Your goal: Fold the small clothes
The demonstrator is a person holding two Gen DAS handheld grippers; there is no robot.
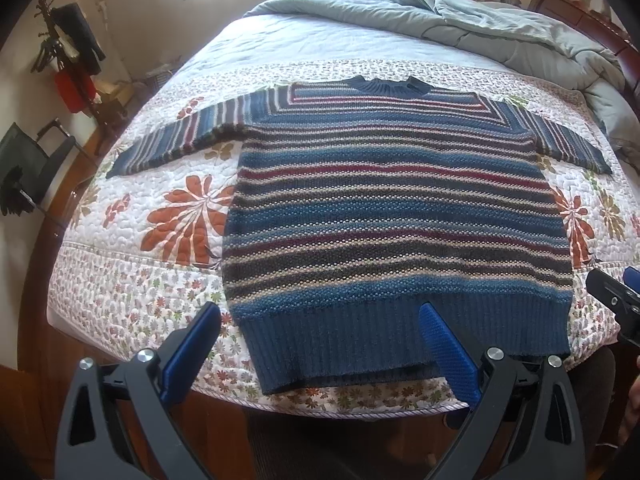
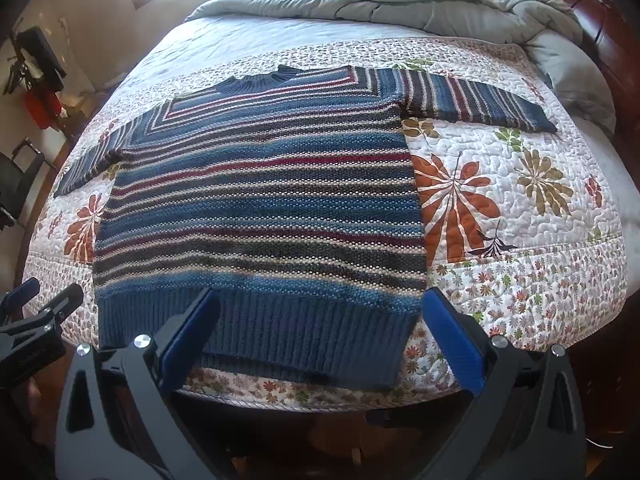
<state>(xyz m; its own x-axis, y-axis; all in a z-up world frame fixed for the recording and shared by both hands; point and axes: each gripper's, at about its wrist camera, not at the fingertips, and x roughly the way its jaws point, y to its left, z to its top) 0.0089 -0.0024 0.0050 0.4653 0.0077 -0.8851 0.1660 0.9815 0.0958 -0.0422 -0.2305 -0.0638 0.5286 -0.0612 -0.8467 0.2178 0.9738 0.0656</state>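
Garment: a striped knitted sweater (image 1: pixel 394 216) is laid flat, front or back up (which cannot be told), with both sleeves spread outward.
Support: the sweater rests on a floral quilt (image 1: pixel 132 288) covering a bed; a grey duvet (image 1: pixel 480 24) is bunched at the far end, well beyond the collar.
Left tongs: the left gripper (image 1: pixel 320 316) is held with its jaws wide apart and nothing between the pads; no contact with the knit can be confirmed.
Right tongs: the right gripper (image 2: pixel 322 304) is likewise spread wide and empty, angled down toward the hem.
Position relative to left tongs: the ribbed hem (image 1: pixel 400 340) lies just ahead of the fingertips; the hem's left corner sits between the two fingers.
Position relative to right tongs: the hem's right corner lies just inside the right finger; the collar (image 2: pixel 264 78) is farthest ahead.
Handling, weight: the knit is judged thick and moderately heavy for its size; sagging is to be expected when it is lifted.
Handling, stiffness: soft and stretchy; no edge is expected to stay straight unsupported.
Handling, surface: a coarse texture is judged to give good friction against the pads and the quilt.
Recommended hold: both layers are to be pinched at the ribbed hem corners or at a sleeve cuff, where the fabric is densest.
Risk: a single-layer pinch is likely to separate the layers.
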